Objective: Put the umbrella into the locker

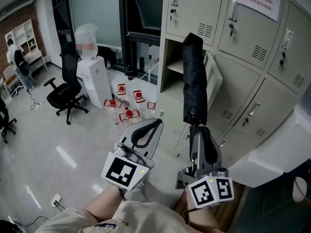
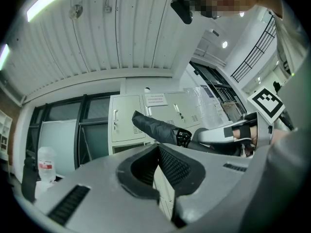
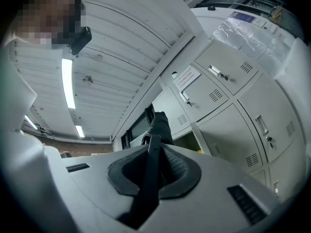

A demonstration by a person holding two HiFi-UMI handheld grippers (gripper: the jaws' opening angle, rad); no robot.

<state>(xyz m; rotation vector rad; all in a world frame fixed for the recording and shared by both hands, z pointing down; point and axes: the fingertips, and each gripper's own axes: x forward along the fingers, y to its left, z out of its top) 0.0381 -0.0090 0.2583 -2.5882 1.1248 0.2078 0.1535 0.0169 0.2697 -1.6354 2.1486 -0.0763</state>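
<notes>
The folded black umbrella (image 1: 194, 76) stands upright in front of the grey lockers, its top reaching the open locker compartment (image 1: 176, 66). My right gripper (image 1: 197, 128) is shut on the handle below the canopy. In the right gripper view the black handle (image 3: 149, 178) runs between the jaws and the canopy (image 3: 160, 125) points at the open compartment (image 3: 187, 142). My left gripper (image 1: 156, 124) hangs to the left of the umbrella, shut with nothing in it. In the left gripper view its pads (image 2: 165, 161) meet, and the umbrella (image 2: 155, 127) and the right gripper (image 2: 218, 135) show beyond.
The open locker's door (image 1: 214, 79) swings out to the right of the umbrella. Closed locker doors (image 1: 243, 23) fill the wall around it. On the floor at left stand several red-capped bottles (image 1: 127, 114), a water dispenser (image 1: 93, 79) and a black office chair (image 1: 65, 95).
</notes>
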